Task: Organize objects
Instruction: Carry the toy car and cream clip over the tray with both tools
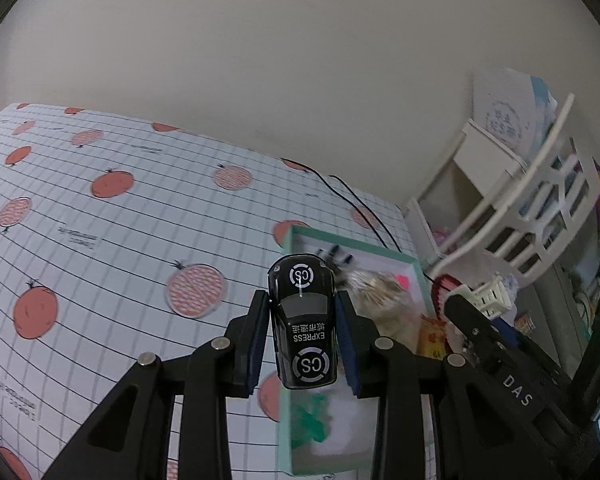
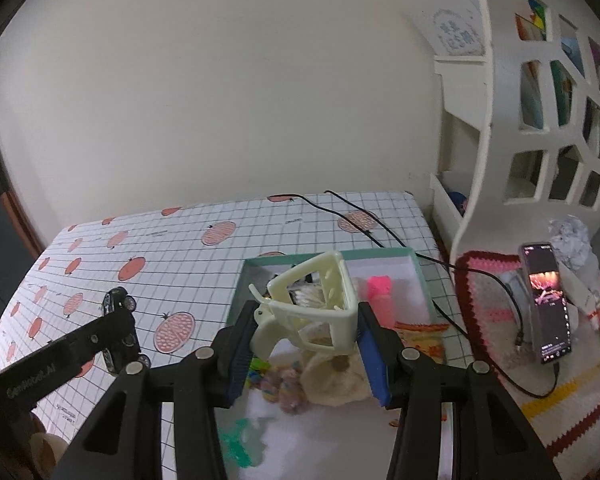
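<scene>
Toys fill the teal-rimmed tray (image 2: 420, 276) on the fruit-print bench (image 2: 188, 256), beside a white lattice basket (image 2: 540, 128). Above the tray the right claw (image 2: 304, 344) is clamped on a cream toy cart (image 2: 320, 300). To its left, the left claw (image 1: 302, 334) grips a black toy car (image 1: 304, 320) by its sides, raised off the bench.

Black toy car (image 1: 303, 326), roof: "EXPRESS" in white above four Chinese characters; ringed "CS" roundels on bonnet and rear. Right hand-held gripper (image 1: 496, 308) body, at 4 o'clock: "DAS". Left hand-held gripper (image 2: 120, 330) body, at 8 o'clock: lettering partly legible, ending "AI". Tablecloth (image 1: 100, 240) print: illegible.
</scene>
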`<state>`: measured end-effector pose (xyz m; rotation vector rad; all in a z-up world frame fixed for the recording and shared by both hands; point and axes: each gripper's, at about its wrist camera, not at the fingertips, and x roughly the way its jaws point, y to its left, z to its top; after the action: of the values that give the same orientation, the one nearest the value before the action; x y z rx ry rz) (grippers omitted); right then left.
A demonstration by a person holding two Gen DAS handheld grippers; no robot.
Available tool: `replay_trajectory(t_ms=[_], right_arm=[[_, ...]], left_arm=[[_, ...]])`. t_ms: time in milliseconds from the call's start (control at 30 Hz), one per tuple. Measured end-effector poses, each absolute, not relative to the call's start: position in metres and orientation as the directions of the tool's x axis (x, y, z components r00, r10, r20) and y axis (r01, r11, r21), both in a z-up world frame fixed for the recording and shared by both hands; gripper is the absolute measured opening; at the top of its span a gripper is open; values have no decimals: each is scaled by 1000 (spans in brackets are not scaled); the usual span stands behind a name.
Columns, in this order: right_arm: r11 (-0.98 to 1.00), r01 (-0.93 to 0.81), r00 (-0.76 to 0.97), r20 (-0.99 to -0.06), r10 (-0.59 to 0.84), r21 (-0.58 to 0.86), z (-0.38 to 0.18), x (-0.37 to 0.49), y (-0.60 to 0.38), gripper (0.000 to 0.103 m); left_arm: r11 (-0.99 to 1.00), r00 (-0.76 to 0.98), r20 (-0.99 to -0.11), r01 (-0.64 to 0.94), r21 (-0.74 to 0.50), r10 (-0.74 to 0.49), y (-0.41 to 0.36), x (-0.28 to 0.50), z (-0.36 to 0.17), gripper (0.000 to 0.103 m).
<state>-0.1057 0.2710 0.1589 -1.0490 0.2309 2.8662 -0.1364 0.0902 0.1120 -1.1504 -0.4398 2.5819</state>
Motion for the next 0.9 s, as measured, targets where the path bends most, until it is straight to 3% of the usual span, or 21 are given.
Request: replay_trajectory(t_ms=[900], right_arm=[[-979, -186, -735, -673, 83, 82, 134, -141, 306, 51]], left_arm=[[-915, -611, -687, -184, -359, 393, 133, -180, 92, 34]])
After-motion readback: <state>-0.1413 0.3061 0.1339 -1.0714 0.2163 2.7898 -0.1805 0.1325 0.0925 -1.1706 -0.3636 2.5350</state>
